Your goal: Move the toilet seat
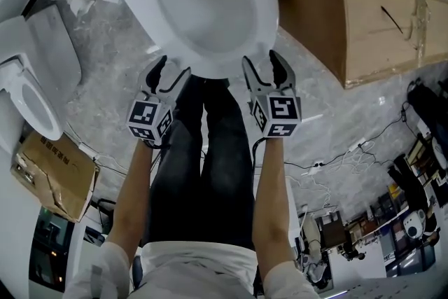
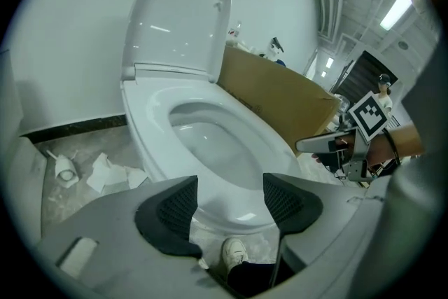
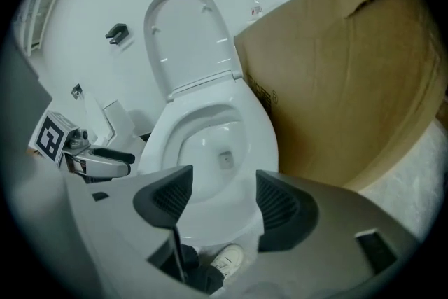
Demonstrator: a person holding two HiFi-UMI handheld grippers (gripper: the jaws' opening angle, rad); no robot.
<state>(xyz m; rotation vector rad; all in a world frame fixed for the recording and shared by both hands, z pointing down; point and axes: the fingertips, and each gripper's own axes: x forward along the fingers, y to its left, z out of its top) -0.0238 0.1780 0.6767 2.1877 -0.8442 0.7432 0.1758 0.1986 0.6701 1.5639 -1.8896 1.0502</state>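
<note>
The left gripper [image 1: 171,73] and right gripper [image 1: 262,66] hang with jaws spread wide and empty, one at each side of the front edge, probably to share an even lift. Just beyond, the toilet seat [image 1: 260,17] lies flat on the bowl. Farther back, the lid [image 2: 178,10] stands upright.

The left gripper [image 1: 171,71] and right gripper [image 1: 262,61] side by side, both pointing forward and steeply down. Each pair of jaws stands apart, the ribbed pads [image 2: 175,203] pressing on nothing. Behind each claw sits its marker cube [image 1: 148,120], then a bare, nearly straight forearm [image 1: 129,185], the two arms parallel
</note>
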